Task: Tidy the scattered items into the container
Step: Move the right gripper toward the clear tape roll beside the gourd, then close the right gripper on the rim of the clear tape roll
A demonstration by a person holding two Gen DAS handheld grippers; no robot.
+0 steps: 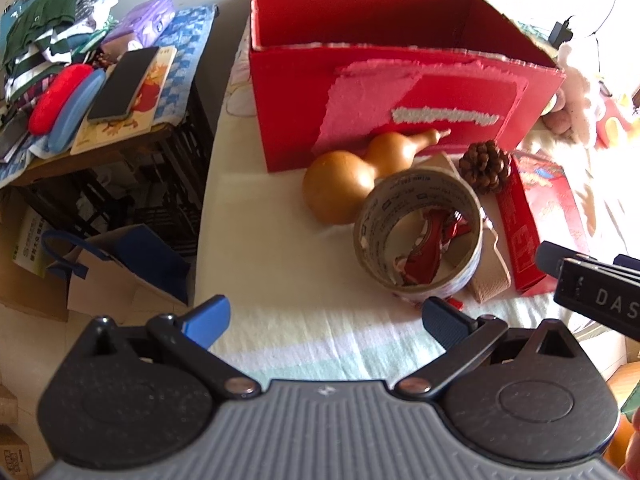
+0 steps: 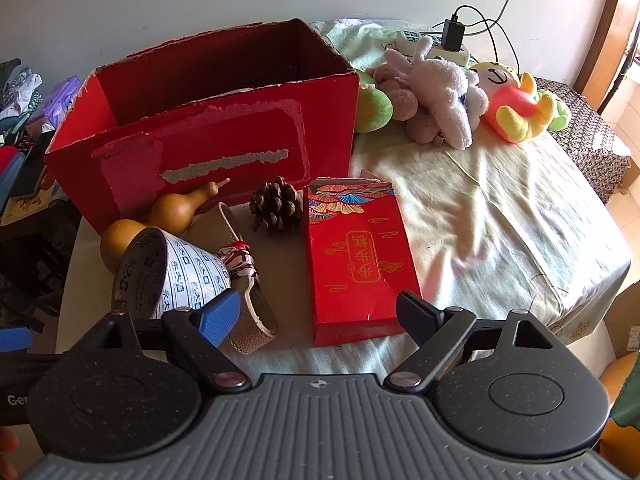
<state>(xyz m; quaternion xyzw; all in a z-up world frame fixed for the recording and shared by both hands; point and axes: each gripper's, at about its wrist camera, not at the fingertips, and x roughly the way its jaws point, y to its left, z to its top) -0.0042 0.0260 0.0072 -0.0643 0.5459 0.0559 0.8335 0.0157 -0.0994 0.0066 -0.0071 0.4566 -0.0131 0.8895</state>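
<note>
Left gripper [image 1: 326,320]: jaws spread wide, holding nothing, low over the cloth-covered bench [image 1: 320,340], just near of the tape roll.
Right gripper [image 2: 318,314]: jaws spread wide and empty, near edge of the red packet between them in the right wrist view; whether they touch it cannot be told.
Red box [image 1: 384,92]: open-topped cardboard container at the far side of the bench, front face torn in pale patches; nothing can be seen inside it.
Gourd [image 1: 352,176]: tan, lying on its side, stem tip against the box front, left of the tape roll.
Tape roll [image 1: 420,236]: printed roll tilted on its edge, leaning against the gourd, a red-and-white patterned cloth piece showing through its core.
Pine cone [image 2: 276,206]: upright, near the box front, between the gourd and the red packet.
Red packet [image 2: 358,264]: flat, gold lettering, lying right of the pine cone.
Beige strap [image 2: 250,304]: textured, lying under the tape roll, left of the packet.
Plush toys [image 2: 452,92]: heaped on the far right, beside the box.
Side table [image 1: 100,88]: left of the bench, stacked with clothes and cases.
</note>
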